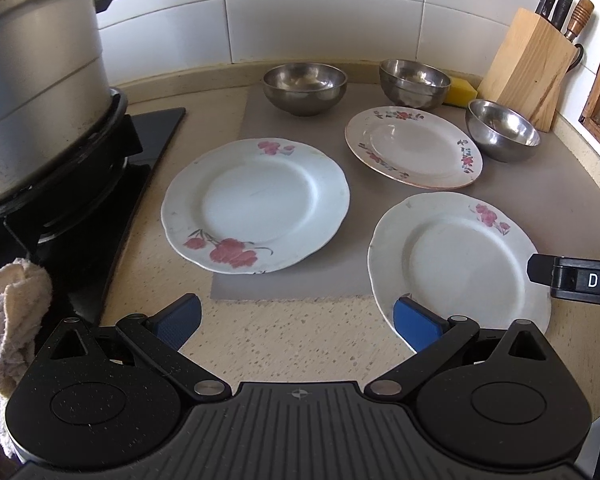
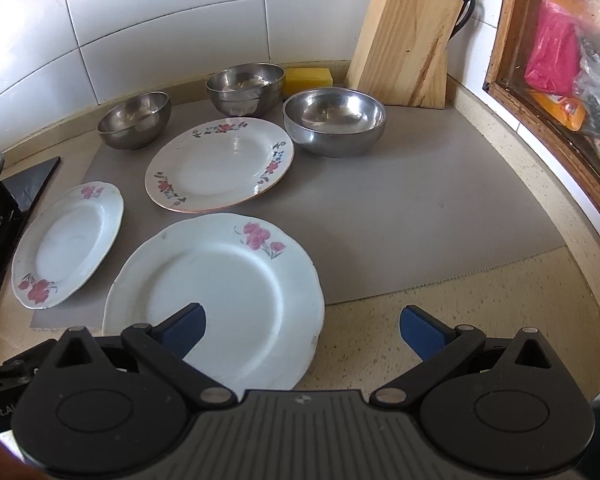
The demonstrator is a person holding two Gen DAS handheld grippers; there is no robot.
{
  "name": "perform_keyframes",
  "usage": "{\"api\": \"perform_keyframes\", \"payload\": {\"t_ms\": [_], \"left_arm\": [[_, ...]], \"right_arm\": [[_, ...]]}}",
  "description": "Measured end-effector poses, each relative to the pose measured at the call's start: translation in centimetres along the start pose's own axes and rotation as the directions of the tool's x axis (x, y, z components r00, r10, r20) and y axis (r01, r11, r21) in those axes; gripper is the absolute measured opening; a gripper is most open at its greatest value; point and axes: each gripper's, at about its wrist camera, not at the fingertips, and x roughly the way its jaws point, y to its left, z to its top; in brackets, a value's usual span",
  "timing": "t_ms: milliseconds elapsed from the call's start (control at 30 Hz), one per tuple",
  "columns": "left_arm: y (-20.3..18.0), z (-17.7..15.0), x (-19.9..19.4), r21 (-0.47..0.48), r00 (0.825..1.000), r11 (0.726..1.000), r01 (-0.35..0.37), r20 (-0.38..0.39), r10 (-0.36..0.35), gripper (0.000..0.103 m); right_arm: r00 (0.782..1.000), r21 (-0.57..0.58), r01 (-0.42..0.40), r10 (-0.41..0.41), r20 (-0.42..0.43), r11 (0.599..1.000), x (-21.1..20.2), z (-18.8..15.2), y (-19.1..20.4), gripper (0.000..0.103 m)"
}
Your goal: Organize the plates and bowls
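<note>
Speckled beige table w/ grey mat, white tile wall. 3 floral plates and 3 steel bowls ahead of left tool and right tool; both tools spread wide, empty.

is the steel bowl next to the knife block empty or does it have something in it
Empty: the right wrist view looks down into the steel bowl beside the knife block and shows only bare, shiny metal with reflections.
</note>
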Motion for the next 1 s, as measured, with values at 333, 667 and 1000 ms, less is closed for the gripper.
{"api": "perform_keyframes", "payload": {"t_ms": [333,667,1000], "left_arm": [[-0.8,0.8,0.4,0.002,1.0,1.0,0.0,0.0,0.0,0.098],[-1.4,0.9,0.7,0.007,1.0,1.0,-0.002,-0.005,0.002,0.098],[-1.8,0.9,0.9,0.021,1.0,1.0,0.01,-0.007,-0.009,0.098]], "right_arm": [[1.0,-0.01,-0.004,0.004,0.0,1.0,0.4,0.7,-0.3,0.088],[1.0,-0.028,-0.013,0.013,-0.005,1.0,0.5,0.5,-0.1,0.088],[1.0,-0.023,-0.006,0.005,-0.01,1.0,0.4,0.4,-0.2,0.088]]}}
